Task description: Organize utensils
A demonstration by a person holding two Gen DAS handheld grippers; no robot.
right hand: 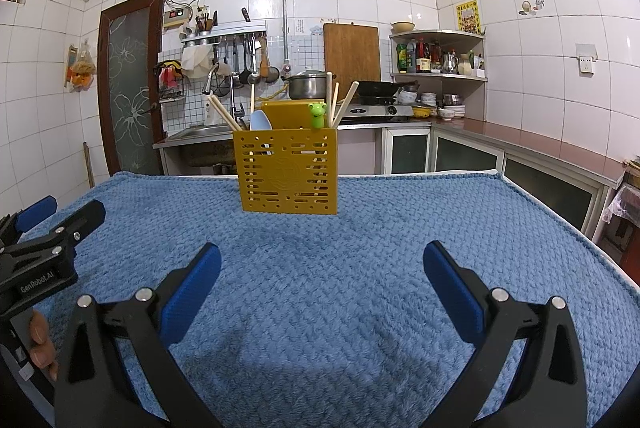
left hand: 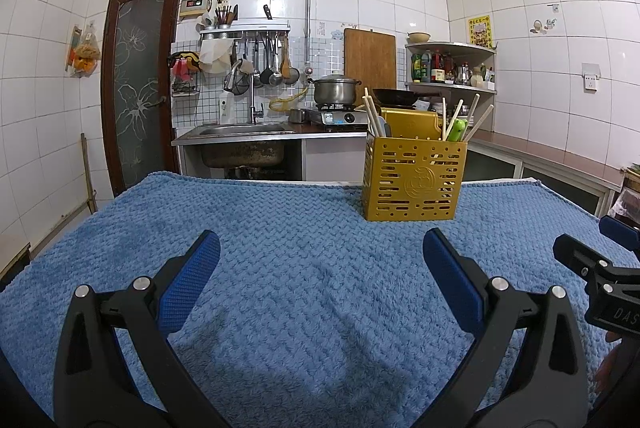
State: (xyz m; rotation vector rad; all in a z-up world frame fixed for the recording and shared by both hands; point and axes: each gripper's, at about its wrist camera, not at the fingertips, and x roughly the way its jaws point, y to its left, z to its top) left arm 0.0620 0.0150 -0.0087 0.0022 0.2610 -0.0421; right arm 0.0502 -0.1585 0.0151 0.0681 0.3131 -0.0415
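A yellow perforated utensil holder (left hand: 414, 178) (right hand: 287, 172) stands upright near the far edge of the blue towel (left hand: 280, 228) (right hand: 360, 228). Several wooden chopsticks (left hand: 372, 116) (right hand: 224, 114), a pale blue spoon (right hand: 261, 122) and a green frog-topped utensil (left hand: 457, 130) (right hand: 317, 115) stick out of it. My left gripper (left hand: 320, 270) is open over bare towel, well short of the holder. My right gripper (right hand: 322, 278) is open too, with nothing between its blue pads. Each gripper shows at the edge of the other's view, the right gripper (left hand: 592, 260) and the left gripper (right hand: 52, 224).
The table edge runs behind the holder. Beyond it are a steel sink (left hand: 244, 132), a gas stove with a pot (left hand: 335, 90) and a wok (right hand: 378, 88), a counter along the right wall (right hand: 520, 148), and a brown door (left hand: 136, 84) at left. A hand (right hand: 40, 344) holds the left gripper.
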